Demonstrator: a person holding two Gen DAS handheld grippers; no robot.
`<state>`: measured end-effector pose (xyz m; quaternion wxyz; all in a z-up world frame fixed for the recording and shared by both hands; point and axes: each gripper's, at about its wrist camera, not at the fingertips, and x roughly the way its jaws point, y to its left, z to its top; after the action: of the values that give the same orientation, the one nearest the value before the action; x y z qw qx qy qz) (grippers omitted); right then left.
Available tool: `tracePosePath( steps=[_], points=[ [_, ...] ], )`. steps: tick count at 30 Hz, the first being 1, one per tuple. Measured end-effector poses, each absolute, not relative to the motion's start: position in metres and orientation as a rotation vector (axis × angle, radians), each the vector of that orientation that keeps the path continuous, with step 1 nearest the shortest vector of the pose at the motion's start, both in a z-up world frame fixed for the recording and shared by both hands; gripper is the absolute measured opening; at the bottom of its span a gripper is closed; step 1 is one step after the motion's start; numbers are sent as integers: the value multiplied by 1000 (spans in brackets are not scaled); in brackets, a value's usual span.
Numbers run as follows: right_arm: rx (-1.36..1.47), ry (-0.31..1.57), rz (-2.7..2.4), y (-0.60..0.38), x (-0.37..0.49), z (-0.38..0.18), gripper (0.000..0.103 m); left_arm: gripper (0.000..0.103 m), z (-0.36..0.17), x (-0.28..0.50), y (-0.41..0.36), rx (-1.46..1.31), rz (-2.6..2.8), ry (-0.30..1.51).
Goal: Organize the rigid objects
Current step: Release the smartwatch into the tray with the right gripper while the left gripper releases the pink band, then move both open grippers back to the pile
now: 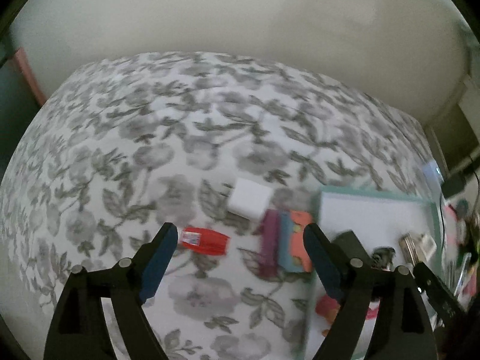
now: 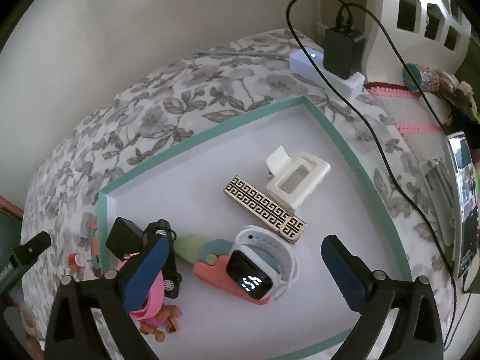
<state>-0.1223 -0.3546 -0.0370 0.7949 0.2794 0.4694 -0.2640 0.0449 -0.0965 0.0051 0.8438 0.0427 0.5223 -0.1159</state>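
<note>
Gaping wide with nothing between its jaws, the right gripper [image 2: 244, 273] hangs tilted steeply down over the tray [image 2: 192, 138], just above a white watch [image 2: 261, 265] that lies on a coral piece [image 2: 210, 271]. The left gripper [image 1: 240, 258] also stands wide and empty, pitched down over the flowered bedspread [image 1: 180, 120] outside the tray's left wall.

Inside the tray lie a patterned bar [image 2: 264, 208], a cream hair claw [image 2: 295, 177], a black toy car [image 2: 168, 258], a black box [image 2: 123, 237], and pink and orange toys near the right gripper's left finger. Left loose on the bedspread are a red item [image 1: 207, 241], a white cube [image 1: 250, 201] and a purple-blue-orange pack [image 1: 285, 244], the last just beside the tray wall.

Judged from this, the left gripper is lining up on the loose pieces. The risks: its right finger sits near the pack and tray wall, so a careless descent could knock either; the soft spread may let the small red item sink or skid as the jaws shut. The left view is blurred, so exact contact there cannot be told. The right gripper, low over the watch, could nudge it if it drops.
</note>
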Motion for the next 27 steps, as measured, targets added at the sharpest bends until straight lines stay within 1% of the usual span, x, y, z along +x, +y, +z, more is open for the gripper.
tracePosePath(
  steps=[1, 2, 3, 18, 27],
  points=[
    [600, 1004, -564, -354, -122, -36, 103, 88, 5, 48, -91, 76, -231, 1104],
    [600, 999, -561, -353, -122, -36, 103, 93, 5, 51, -85, 61, -216, 1106],
    [600, 993, -556, -352, -121, -35, 103, 94, 5, 54, -78, 44, -197, 1104],
    [526, 904, -401, -303, -89, -9, 103, 94, 2, 88, 16, -110, -12, 1123],
    [452, 919, -278, -252, -42, -2, 103, 94, -10, 97, 36, -164, -25, 1172]
  ],
)
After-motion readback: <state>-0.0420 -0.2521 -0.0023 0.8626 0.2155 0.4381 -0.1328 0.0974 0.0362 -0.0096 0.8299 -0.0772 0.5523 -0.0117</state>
